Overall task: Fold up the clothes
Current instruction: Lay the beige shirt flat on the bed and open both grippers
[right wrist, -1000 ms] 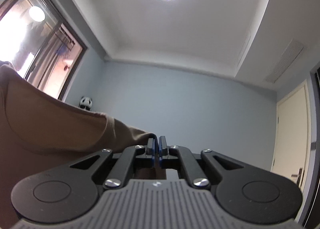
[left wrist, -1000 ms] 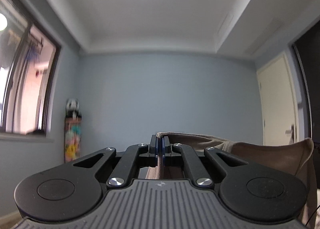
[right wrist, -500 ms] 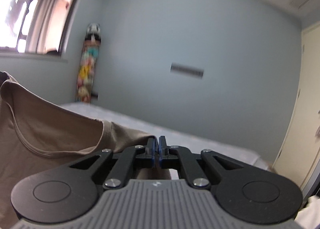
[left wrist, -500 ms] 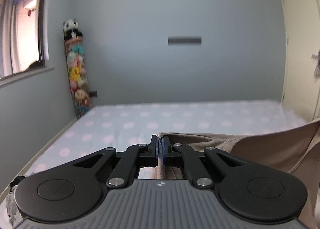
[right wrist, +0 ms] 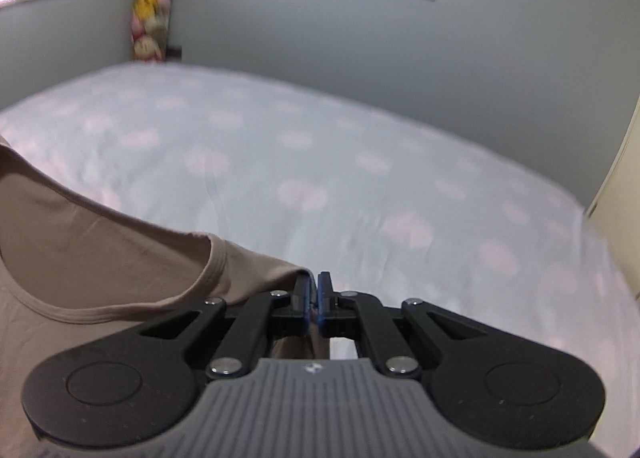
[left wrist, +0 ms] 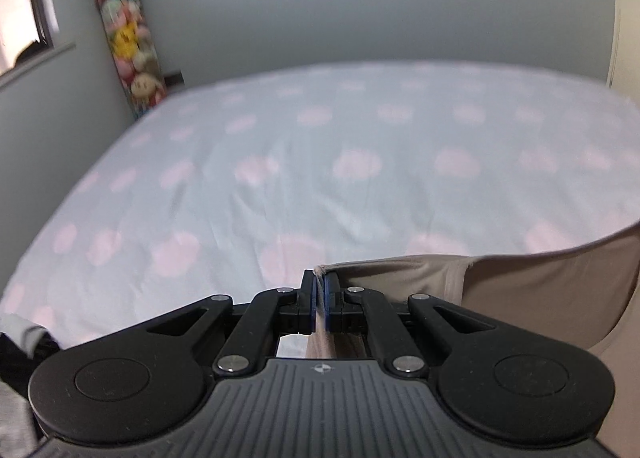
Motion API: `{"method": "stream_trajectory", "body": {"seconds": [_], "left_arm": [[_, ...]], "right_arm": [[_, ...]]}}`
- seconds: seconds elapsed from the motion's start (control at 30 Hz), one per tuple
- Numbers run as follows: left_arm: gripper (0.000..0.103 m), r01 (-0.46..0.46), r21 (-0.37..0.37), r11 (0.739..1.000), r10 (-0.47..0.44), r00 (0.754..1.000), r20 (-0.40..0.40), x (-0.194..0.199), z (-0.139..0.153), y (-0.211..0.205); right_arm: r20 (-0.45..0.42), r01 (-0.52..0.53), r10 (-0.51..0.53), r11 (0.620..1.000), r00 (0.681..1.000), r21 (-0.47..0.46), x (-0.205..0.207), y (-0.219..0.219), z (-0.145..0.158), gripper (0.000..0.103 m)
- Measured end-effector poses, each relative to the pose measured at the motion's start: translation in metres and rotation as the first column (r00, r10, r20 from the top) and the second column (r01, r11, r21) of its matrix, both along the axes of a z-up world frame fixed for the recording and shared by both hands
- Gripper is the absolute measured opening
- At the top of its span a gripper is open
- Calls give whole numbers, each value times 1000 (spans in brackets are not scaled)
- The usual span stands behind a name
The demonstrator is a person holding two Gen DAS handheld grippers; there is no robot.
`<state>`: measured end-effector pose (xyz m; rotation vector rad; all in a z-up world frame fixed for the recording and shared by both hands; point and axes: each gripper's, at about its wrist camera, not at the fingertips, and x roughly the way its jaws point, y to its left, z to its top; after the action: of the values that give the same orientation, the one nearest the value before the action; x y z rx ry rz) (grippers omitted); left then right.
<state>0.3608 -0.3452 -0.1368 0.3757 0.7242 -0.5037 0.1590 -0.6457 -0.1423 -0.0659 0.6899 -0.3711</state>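
Observation:
A tan T-shirt [left wrist: 540,294] hangs in the air between my two grippers, above the bed. My left gripper [left wrist: 319,283] is shut on one shoulder edge of the shirt, which stretches off to the right. In the right wrist view my right gripper [right wrist: 313,285] is shut on the other shoulder edge, and the T-shirt [right wrist: 100,254] with its ribbed neckline spreads to the left. The lower part of the shirt hangs below both cameras and is hidden.
A bed [left wrist: 320,162] with a pale blue sheet with pink dots fills the space ahead; it also shows in the right wrist view [right wrist: 360,186]. A tall plush-toy column [left wrist: 128,30] stands in the far left corner. Grey cloth [left wrist: 24,332] lies at the lower left. A cream door [right wrist: 616,226] is at right.
Both grippers have tilted down from the ceiling and far wall toward the bed, still shut on the shirt. The bed now fills both views.

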Motion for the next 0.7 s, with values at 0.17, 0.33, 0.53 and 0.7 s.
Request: {"method": "stream_trajectory", "body": {"seconds": [0.17, 0.33, 0.53, 0.7], "left_arm": [[3, 1, 46, 999, 3, 996, -86, 19, -43, -1], [15, -20, 25, 1000, 23, 990, -141, 14, -60, 7], [41, -88, -76, 993, 74, 983, -166, 4, -34, 34], [47, -161, -151, 975, 127, 970, -207, -43, 1, 80]], "right_arm": [[-85, 8, -3, 998, 996, 62, 28, -8, -38, 4], [-105, 28, -15, 992, 994, 124, 25, -10, -47, 8], [-117, 35, -17, 986, 993, 160, 31, -15, -35, 44], [-62, 57, -44, 975, 997, 217, -3, -7, -11, 44]]}}
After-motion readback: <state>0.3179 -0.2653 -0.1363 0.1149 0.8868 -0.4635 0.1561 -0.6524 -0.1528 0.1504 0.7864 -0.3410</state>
